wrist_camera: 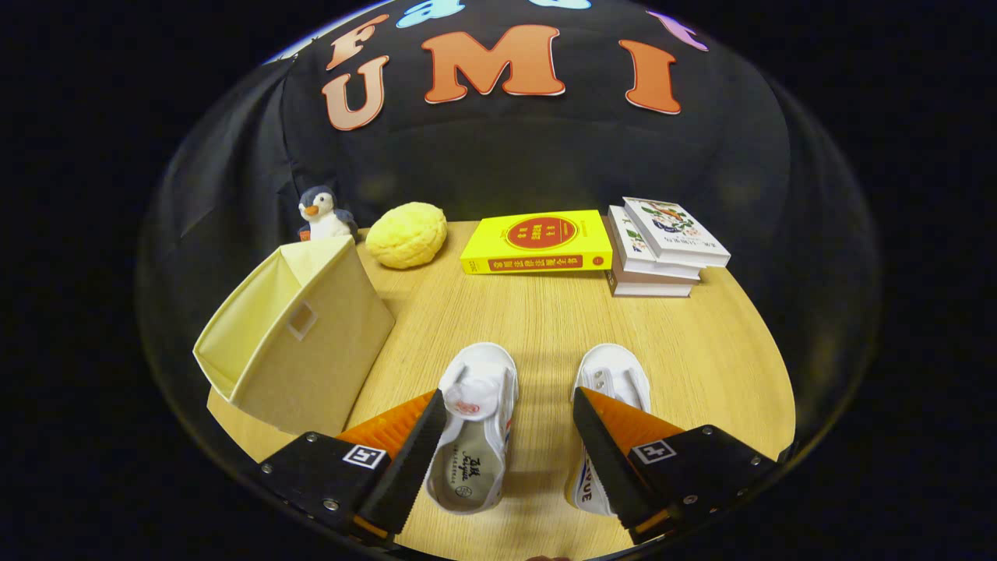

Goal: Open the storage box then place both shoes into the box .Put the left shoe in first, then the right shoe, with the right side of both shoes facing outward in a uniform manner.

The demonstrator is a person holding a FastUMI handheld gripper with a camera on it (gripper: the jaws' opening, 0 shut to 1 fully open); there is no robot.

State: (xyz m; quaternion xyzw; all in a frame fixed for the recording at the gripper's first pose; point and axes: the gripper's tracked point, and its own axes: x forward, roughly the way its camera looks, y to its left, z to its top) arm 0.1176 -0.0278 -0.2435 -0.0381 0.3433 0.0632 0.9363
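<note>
Shoes are lying side by side on the wooden worktop (537,319), toes pointing away toward the far side, and the tongs (510,436) are hovering above them with fingers spread wide apart, gripping nothing. The left shoe (475,428) is sitting just inside the left finger, its opening and insole facing up, while the right shoe (607,389) is lying partly under the right finger, with a clear strip of worktop between the two. To the left, the storage box (304,351) is resting tipped on its side, pale fabric walls standing up and its open mouth facing left, so it seems to be unfolded and ready already. Beyond it, a penguin toy (323,214) and a yellow sponge (406,234) are sitting at the far edge, with a yellow book (537,241) and a stack of books (662,249) further right. The shoes look light and soft, likely canvas that is going to flex when squeezed; pinching the left one across its heel collar or side wall is probably giving the firmest hold.
</note>
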